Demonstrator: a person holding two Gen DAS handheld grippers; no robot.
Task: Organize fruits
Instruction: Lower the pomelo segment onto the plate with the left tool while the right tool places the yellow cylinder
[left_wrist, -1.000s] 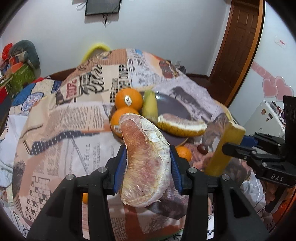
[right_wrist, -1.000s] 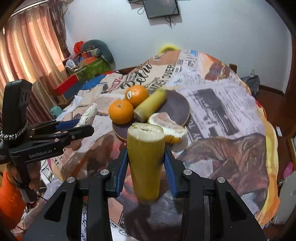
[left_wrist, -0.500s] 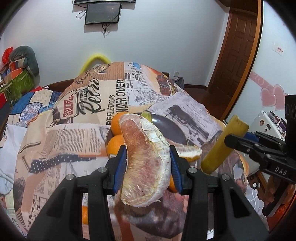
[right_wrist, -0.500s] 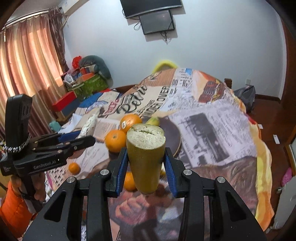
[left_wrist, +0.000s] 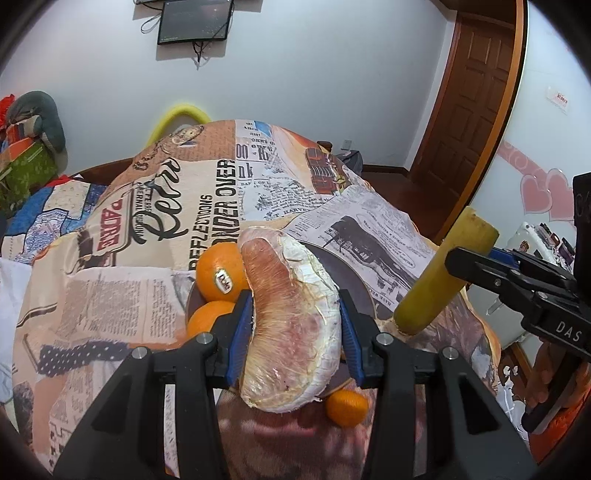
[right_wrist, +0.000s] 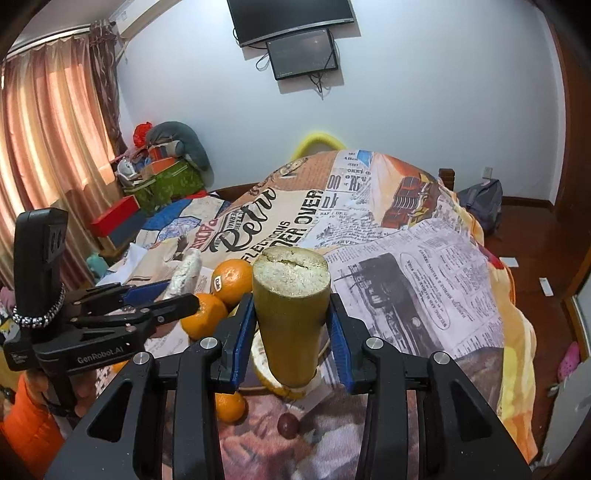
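Clamping a sugarcane piece (right_wrist: 291, 317) upright, cut end up, the right hand-held gripper (right_wrist: 291, 332)

Pink-and-white pomelo wedge (left_wrist: 291, 325), yellow-green cane piece (right_wrist: 291, 317), oranges (right_wrist: 232, 278) (newsprint-patterned cloth (right_wrist: 424, 258) beneath)

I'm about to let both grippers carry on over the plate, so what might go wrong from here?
The peeled pomelo segment is soft, so the left gripper might crush or tear it. The cut sugarcane piece sticks far past the right gripper and may knock the oranges or slip. The small grape could roll off.
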